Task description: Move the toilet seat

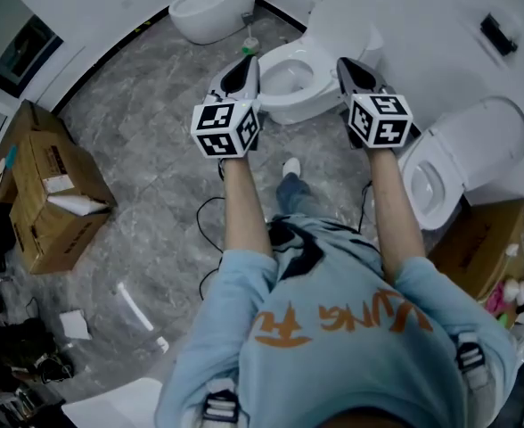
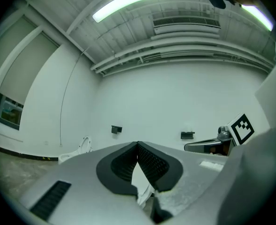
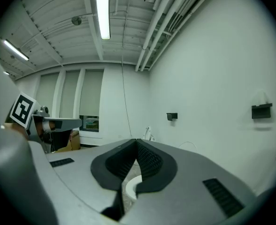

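Note:
A white toilet (image 1: 290,78) stands in the middle of the head view with its lid (image 1: 342,23) raised against the wall and its seat ring (image 1: 280,96) down over the bowl. My left gripper (image 1: 247,62) hovers over the bowl's left side, shut and empty. My right gripper (image 1: 347,64) hangs over the bowl's right side near the lid, also shut and empty. In the left gripper view the jaws (image 2: 138,146) meet with a bit of white toilet (image 2: 141,184) below them. The right gripper view shows closed jaws (image 3: 137,144) above a white rim (image 3: 130,187).
A second toilet (image 1: 458,154) with its lid up stands at the right and a third (image 1: 210,5) at the upper left. Cardboard boxes (image 1: 48,194) sit on the left floor, another box (image 1: 485,248) at the right. A cable (image 1: 210,208) trails across the grey marble floor.

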Tool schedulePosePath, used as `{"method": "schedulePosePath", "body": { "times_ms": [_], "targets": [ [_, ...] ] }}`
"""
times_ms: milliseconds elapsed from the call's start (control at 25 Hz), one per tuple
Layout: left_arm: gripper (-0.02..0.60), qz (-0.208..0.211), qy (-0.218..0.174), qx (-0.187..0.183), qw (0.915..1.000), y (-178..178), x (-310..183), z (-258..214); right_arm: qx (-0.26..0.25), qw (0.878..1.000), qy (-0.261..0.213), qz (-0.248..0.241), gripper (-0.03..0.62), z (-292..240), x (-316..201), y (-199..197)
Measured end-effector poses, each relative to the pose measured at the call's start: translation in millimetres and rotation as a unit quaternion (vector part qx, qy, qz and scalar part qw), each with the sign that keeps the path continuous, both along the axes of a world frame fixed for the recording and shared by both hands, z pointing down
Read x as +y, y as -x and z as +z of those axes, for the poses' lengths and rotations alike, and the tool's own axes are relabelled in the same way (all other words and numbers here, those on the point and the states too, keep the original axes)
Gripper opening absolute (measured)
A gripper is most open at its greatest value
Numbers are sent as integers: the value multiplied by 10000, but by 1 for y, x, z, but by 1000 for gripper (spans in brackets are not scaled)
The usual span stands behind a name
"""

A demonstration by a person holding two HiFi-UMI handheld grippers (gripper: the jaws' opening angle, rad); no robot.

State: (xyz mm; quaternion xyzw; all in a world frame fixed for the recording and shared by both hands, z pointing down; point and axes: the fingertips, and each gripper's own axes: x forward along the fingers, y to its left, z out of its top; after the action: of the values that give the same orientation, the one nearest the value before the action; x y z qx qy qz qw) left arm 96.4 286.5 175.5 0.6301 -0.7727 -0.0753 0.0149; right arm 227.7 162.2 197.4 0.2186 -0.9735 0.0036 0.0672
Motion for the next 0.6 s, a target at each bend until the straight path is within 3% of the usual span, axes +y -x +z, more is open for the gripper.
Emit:
{"method": "schedulePosePath", "body": {
  "times_ms": [280, 480, 600],
  "targets": [
    [2, 175, 337, 288, 9989, 49, -66, 45, 194, 9989, 422, 92, -2, 37, -69, 55],
    [2, 375, 1034, 462, 9929, 77, -109, 113, 427, 9958, 796, 133, -2, 81, -115, 105],
    [2, 585, 1661, 816, 9810, 94, -130, 167, 653, 9903, 1202, 261, -2, 124, -139, 129]
  ]
}}
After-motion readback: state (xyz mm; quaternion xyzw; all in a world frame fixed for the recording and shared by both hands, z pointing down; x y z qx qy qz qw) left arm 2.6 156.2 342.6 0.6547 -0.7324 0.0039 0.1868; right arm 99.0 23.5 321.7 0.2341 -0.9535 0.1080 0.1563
